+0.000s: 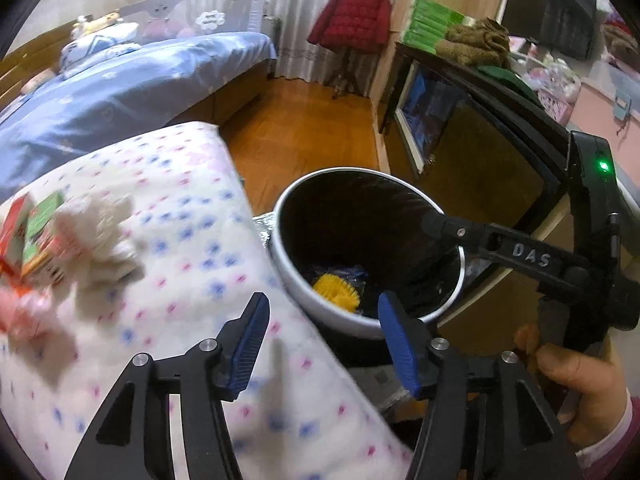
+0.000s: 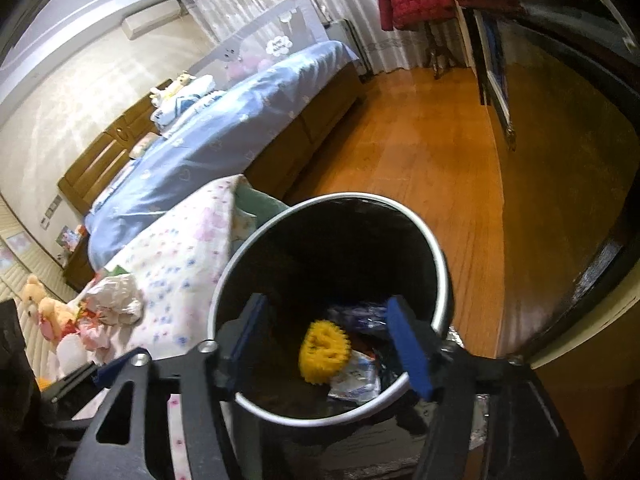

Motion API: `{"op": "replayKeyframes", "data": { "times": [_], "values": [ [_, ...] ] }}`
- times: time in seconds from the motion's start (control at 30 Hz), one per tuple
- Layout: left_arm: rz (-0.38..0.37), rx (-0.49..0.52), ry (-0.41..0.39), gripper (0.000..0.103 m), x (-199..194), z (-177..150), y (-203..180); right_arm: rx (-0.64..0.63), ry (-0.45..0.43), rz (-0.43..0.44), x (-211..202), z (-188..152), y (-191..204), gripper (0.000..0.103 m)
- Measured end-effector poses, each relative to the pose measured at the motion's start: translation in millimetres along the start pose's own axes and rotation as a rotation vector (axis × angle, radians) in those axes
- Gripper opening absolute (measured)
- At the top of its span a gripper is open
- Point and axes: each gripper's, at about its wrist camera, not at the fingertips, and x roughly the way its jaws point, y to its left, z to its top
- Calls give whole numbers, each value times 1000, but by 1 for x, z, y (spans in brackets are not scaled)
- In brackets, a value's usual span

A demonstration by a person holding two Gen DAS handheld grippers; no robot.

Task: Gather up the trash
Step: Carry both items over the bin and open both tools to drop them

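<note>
Hovering over a round white-rimmed trash bin (image 2: 438,256) with a glossy black liner, right gripper (image 2: 326,340) spread empty, one spiky yellow ball (image 2: 323,350) and crinkled wrappers (image 2: 356,380) inside, left gripper (image 1: 322,338) agape beside floral quilt (image 1: 192,216), crumpled white tissue (image 1: 100,236) on it.

Glossy wooden floor (image 2: 420,148), smooth silvery bin (image 2: 440,264), soft patterned cloth quilt (image 1: 192,240).

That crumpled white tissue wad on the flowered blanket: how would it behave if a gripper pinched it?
The crumpled white tissue wad looks soft and irregular, so it would probably squash flat between the pads rather than resist. It seems light for its bulk and unlikely to slip. Resting on the soft flowered blanket, it may sink or drag the fabric if pushed.
</note>
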Motion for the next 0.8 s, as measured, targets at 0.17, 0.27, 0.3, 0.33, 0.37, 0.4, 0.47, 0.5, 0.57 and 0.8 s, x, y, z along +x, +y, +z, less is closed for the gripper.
{"op": "replayKeyframes", "data": {
  "times": [0.17, 0.27, 0.3, 0.33, 0.37, 0.4, 0.47, 0.5, 0.57, 0.8],
  "values": [
    [26, -68, -21, 61, -23, -24, 19, -30, -17, 34, -7, -5, 18, 73],
    [50, -116, -40, 61, -38, -34, 34, -56, -21, 66, -10, -12, 34, 78],
    [58, -128, -45, 61, -42, -37, 38, -63, -19, 72, -10, -14, 39, 78],
    [69, -144, -52, 62, -48, -40, 42, -71, -15, 82, -10, -16, 43, 80],
    [76, -156, -59, 63, -53, -43, 46, -80, -11, 97, -9, -19, 50, 80],
    [85, -171, -67, 64, -60, -47, 51, -85, -8, 108, -8, -21, 54, 82],
    [102, -189, -77, 65, -70, -52, 57, -96, -1, 127, -7, -25, 63, 86],
    [112, -199, -84, 65, -75, -55, 61, -102, 3, 138, -5, -27, 69, 86],
    [133, -221, -94, 66, -86, -62, 69, -114, 11, 154, -4, -32, 77, 86],
    [184, -294, -107, 66, -116, -86, 100, -169, 43, 200, 7, -47, 113, 87]
  ]
}}
